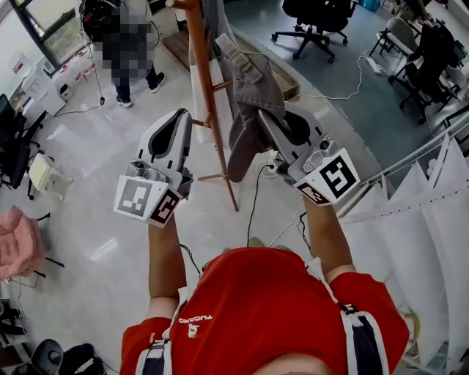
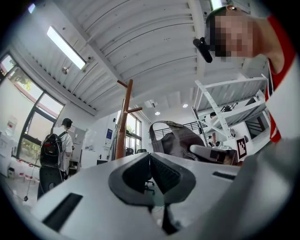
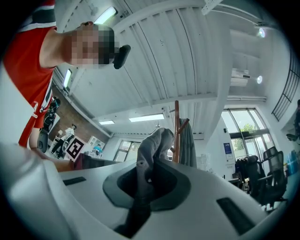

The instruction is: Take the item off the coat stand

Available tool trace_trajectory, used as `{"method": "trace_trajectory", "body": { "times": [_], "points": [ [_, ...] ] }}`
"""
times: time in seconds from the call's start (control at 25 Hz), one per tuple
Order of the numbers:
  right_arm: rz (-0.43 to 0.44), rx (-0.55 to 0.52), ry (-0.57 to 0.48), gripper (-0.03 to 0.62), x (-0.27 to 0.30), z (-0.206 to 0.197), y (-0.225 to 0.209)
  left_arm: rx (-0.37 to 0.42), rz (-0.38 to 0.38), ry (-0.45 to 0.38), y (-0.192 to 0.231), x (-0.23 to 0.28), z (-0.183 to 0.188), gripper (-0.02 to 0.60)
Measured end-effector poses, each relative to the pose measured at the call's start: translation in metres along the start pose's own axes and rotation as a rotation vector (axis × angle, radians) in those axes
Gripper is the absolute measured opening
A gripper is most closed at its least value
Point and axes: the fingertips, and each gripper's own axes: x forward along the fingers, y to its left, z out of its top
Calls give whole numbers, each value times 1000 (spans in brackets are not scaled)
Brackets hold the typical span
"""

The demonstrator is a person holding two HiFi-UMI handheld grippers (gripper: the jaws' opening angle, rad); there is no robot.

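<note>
A grey fabric bag (image 1: 253,91) hangs beside the wooden coat stand (image 1: 199,66), near one of its side pegs. My right gripper (image 1: 259,117) is shut on the bag; in the right gripper view a grey strap of the bag (image 3: 146,159) runs down between the closed jaws of the right gripper (image 3: 151,165). My left gripper (image 1: 181,117) is held up just left of the stand's pole, shut with nothing in it. In the left gripper view the left gripper (image 2: 149,156) points at the bag (image 2: 176,139) and the stand (image 2: 123,123).
A second grey-green garment (image 3: 188,139) hangs on the stand. A person with a backpack (image 1: 126,45) stands beyond it. Office chairs (image 1: 316,20) are at the back right, cables (image 1: 256,199) lie on the floor, and white panels (image 1: 432,220) stand at the right.
</note>
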Motion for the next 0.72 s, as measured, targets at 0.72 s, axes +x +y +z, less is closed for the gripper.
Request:
{"method": "trace_trajectory", "body": {
  "times": [0.72],
  "points": [
    [5, -11, 4, 34, -8, -7, 8, 9, 24, 5, -2, -11, 1, 12]
  ]
}}
